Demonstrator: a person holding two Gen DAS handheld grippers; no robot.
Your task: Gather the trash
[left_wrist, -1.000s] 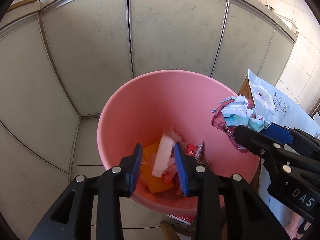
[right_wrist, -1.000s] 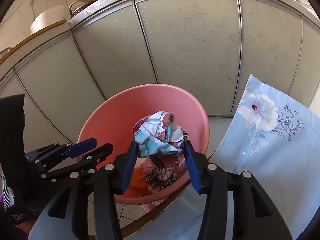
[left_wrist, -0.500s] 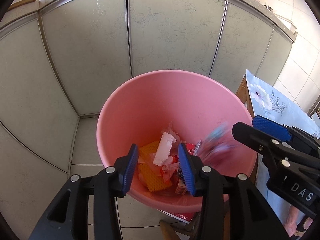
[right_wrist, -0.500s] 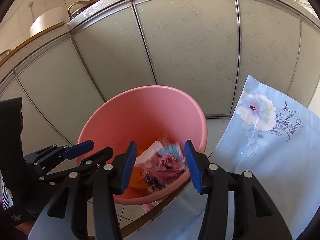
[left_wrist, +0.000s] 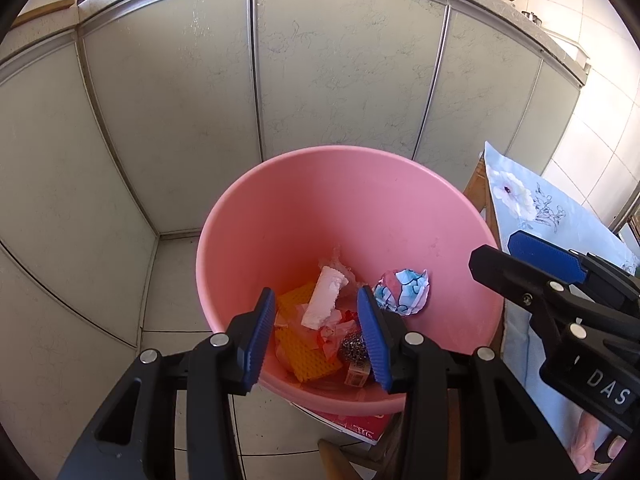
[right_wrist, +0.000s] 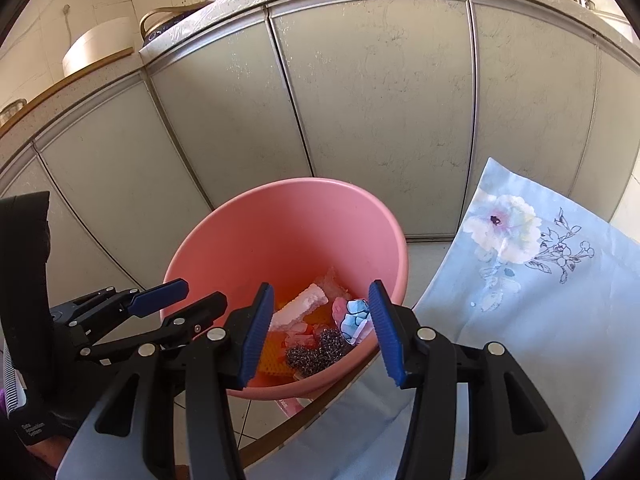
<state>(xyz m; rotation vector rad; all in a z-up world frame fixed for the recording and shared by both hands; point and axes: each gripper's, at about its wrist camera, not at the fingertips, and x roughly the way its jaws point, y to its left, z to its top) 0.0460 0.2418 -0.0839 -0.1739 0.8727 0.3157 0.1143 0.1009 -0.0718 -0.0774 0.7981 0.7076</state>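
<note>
A pink bin (left_wrist: 280, 216) stands on the tiled floor by the cabinets and holds trash: a crumpled blue-and-white wrapper (left_wrist: 404, 291), a white foam piece (left_wrist: 325, 298), orange mesh (left_wrist: 304, 354) and steel wool (left_wrist: 352, 348). The bin also shows in the right wrist view (right_wrist: 288, 216), with the wrapper (right_wrist: 356, 316) inside. My left gripper (left_wrist: 317, 338) is open and empty above the bin's near rim. My right gripper (right_wrist: 320, 332) is open and empty above the bin. It shows at the right in the left wrist view (left_wrist: 536, 258).
Grey cabinet doors (left_wrist: 340, 80) stand behind the bin. A table with a light-blue floral cloth (right_wrist: 520, 280) lies right of the bin, its wooden edge (right_wrist: 304, 416) close to the rim. A red-and-white packet (left_wrist: 356, 426) lies under the bin.
My right gripper opened and let go of the crumpled wrapper, which fell into the bin. Both grippers drew back and up a little.
</note>
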